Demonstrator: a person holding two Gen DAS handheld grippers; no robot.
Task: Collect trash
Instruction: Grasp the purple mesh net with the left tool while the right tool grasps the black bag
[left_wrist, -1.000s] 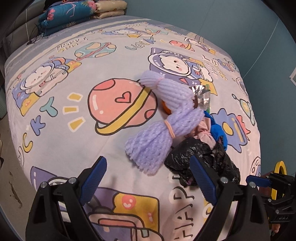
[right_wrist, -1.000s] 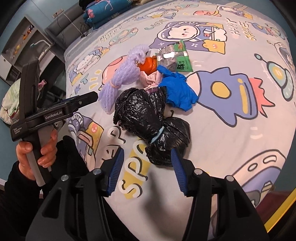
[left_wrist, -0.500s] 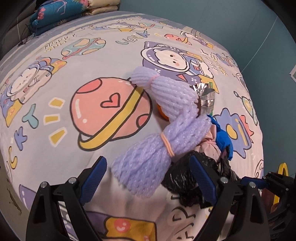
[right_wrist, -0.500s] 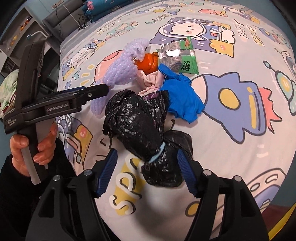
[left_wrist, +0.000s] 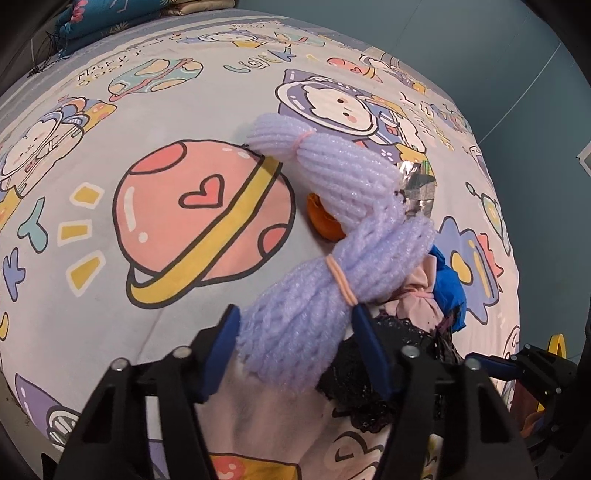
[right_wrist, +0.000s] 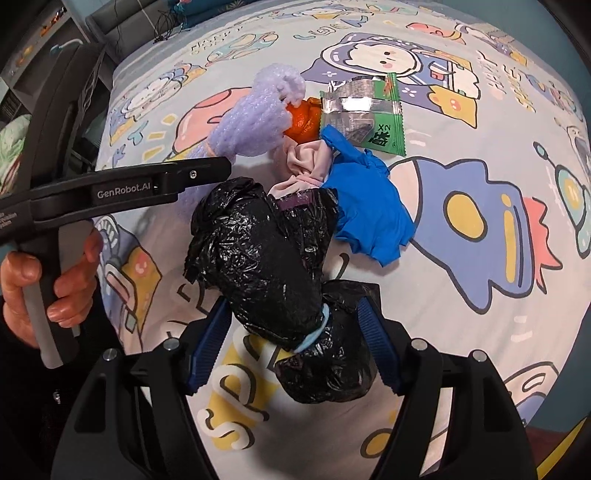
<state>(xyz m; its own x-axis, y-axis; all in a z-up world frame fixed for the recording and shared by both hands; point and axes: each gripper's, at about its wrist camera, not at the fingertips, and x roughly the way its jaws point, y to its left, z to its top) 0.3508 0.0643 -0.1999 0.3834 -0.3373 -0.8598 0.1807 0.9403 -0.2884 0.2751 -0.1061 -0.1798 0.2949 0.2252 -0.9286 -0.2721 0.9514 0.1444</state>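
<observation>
Blue pads of the left gripper (left_wrist: 295, 350) straddle the loose end of the purple foam net (left_wrist: 306, 321), just short of its pink rubber band (left_wrist: 341, 278); jaws closing, pads at or almost at the foam, so it's bracketed rather than firmly clamped. Grabbing the tied tail makes sense, I think: narrowest, squashiest part. Right gripper (right_wrist: 295, 347) does likewise: jaws closing around the black bag (right_wrist: 269, 266) at its light-blue tie (right_wrist: 317, 332), gaps visible both sides, nothing pinched yet. Cinched neck fits between the pads; the puffy body wouldn't. Beyond the left fingers, net runs away over an orange peel (left_wrist: 321, 221). Past the right fingers: pink cloth wad (right_wrist: 306, 166), blue glove (right_wrist: 369, 210), farther off green-foil wrapper (right_wrist: 365, 114). All trash sits clumped on the cartoon bedsheet (right_wrist: 480, 332), so both hands can work one pile.
</observation>
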